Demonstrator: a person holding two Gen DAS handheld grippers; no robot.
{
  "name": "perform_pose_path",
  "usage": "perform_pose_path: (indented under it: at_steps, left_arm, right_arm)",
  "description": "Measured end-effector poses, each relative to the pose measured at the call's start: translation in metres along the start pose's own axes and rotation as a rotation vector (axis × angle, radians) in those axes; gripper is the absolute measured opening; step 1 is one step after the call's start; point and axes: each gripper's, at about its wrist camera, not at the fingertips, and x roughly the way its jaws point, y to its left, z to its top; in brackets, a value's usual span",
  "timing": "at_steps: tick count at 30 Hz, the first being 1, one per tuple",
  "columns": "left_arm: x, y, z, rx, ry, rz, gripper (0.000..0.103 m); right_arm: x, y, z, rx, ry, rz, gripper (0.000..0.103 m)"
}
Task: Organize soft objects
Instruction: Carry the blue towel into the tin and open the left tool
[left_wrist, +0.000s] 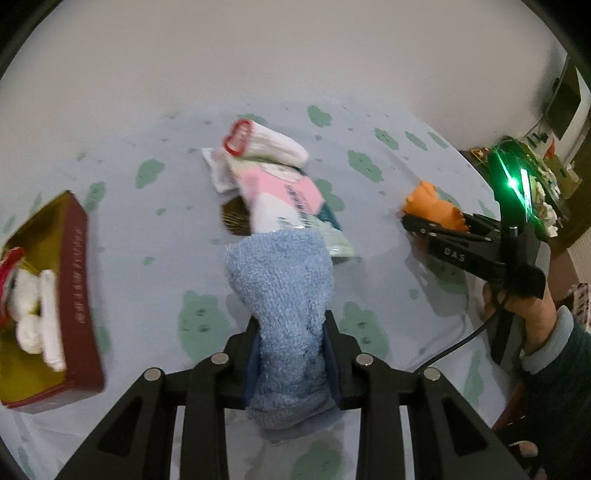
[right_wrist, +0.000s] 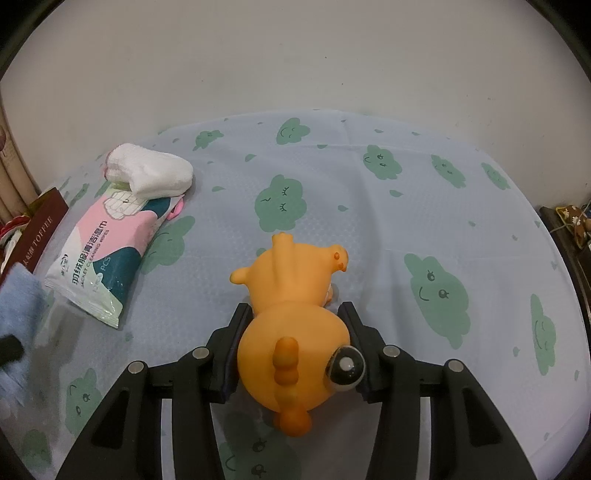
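My left gripper (left_wrist: 291, 328) is shut on a fluffy blue cloth (left_wrist: 284, 295), which hangs lifted off the table. My right gripper (right_wrist: 293, 314) is shut on an orange rubber toy animal (right_wrist: 295, 332) resting on the tablecloth; the same gripper (left_wrist: 417, 225) shows at the right in the left wrist view, with the toy (left_wrist: 432, 205) in it. A rolled white towel (left_wrist: 273, 146) with a red band lies on a pack of wipes (left_wrist: 284, 195) mid-table. The towel (right_wrist: 155, 171) and wipes (right_wrist: 107, 251) sit far left in the right wrist view.
A dark red box (left_wrist: 75, 280) with gold lining holds white rolled cloths at the left. Its corner (right_wrist: 40, 229) shows at the left edge of the right wrist view. The pale blue tablecloth (right_wrist: 406, 206) with green cloud prints covers the table. A person's hand (left_wrist: 524, 306) holds the right gripper.
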Motion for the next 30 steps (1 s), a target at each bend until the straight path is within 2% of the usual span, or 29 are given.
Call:
perform_pose_path:
  at_steps: [7,20,26,30]
  left_arm:
    - [-0.021,0.034,0.004,-0.053,-0.053,0.075,0.030]
    - [-0.074,0.137,0.008,-0.220,-0.150,0.260,0.030]
    - [-0.086,0.181,-0.001,-0.281,-0.161,0.336,0.030]
    - [-0.083,0.203,-0.012,-0.305,-0.131,0.368,0.030]
  right_arm:
    - [-0.001,0.002,0.001,-0.003,0.001,-0.004,0.046]
    - [-0.001,0.002,0.001,-0.003,0.002,-0.006,0.046]
    - [-0.001,0.002,0.001,-0.004,0.003,-0.009,0.046]
    - [-0.001,0.003,0.001,-0.006,0.004,-0.012,0.046]
